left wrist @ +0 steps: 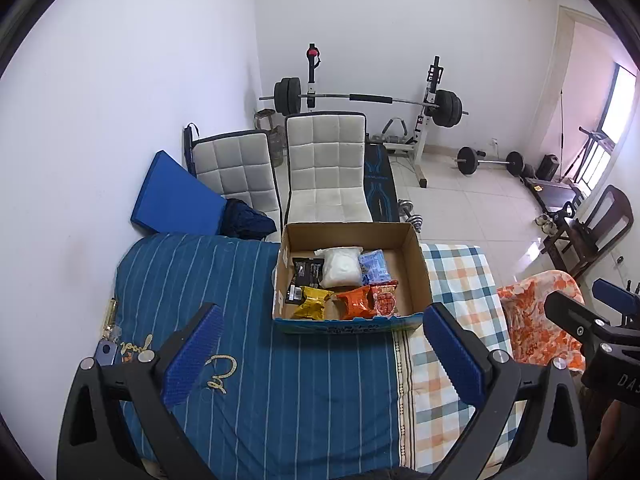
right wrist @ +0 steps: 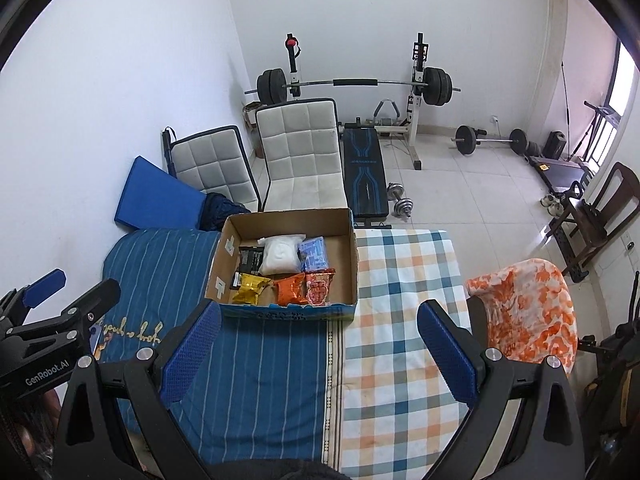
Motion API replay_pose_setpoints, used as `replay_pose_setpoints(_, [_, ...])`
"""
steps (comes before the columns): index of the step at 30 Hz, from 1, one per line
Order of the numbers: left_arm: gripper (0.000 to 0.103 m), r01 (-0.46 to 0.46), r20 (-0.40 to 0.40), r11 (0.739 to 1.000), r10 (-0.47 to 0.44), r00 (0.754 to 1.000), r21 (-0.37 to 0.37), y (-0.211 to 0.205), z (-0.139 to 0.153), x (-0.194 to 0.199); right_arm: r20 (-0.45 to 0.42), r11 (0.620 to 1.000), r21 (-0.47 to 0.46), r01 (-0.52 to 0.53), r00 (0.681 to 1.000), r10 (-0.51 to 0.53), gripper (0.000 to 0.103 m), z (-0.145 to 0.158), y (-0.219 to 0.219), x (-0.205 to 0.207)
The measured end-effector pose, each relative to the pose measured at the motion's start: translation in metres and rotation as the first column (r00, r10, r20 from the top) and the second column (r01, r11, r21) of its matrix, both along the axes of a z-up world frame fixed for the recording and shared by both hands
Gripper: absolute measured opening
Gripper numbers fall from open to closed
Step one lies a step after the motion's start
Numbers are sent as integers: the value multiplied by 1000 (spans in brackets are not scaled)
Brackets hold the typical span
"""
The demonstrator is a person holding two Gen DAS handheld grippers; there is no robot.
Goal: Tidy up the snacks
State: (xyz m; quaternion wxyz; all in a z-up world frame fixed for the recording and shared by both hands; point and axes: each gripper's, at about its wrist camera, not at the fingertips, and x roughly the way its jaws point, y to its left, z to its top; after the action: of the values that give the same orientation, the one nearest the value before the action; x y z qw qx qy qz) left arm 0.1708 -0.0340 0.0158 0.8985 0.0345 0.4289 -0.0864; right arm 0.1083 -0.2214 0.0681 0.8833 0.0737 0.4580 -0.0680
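An open cardboard box (left wrist: 416, 264) (right wrist: 352, 256) sits at the far edge of the bed. Inside lie several snack packs: a black one (left wrist: 304, 276), a white one (left wrist: 341, 266), a pale blue one (left wrist: 374, 266), a yellow one (left wrist: 312, 303) (right wrist: 250, 288), an orange one (left wrist: 356, 302) (right wrist: 291, 288) and a red one (left wrist: 385, 298) (right wrist: 319, 286). My left gripper (left wrist: 320, 350) stands open above the blue striped cover, short of the box, with nothing between its fingers. My right gripper (right wrist: 320, 344) is open too, over the seam between covers, also empty.
The bed has a blue striped cover (left wrist: 260, 380) and a checked one (right wrist: 400, 340). Keys (left wrist: 108, 344) lie at its left edge. An orange patterned cloth (right wrist: 528, 312) hangs on a chair at right. Two white chairs (left wrist: 326, 168), a weight bench and barbells stand beyond.
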Motion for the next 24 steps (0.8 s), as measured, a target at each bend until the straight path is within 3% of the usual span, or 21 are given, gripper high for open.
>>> replay_pose_setpoints(24, [103,-19,14,1000,19,1000,11,1,1,-8,-17,1000,13,7,1000,-7,100,2,-1,2])
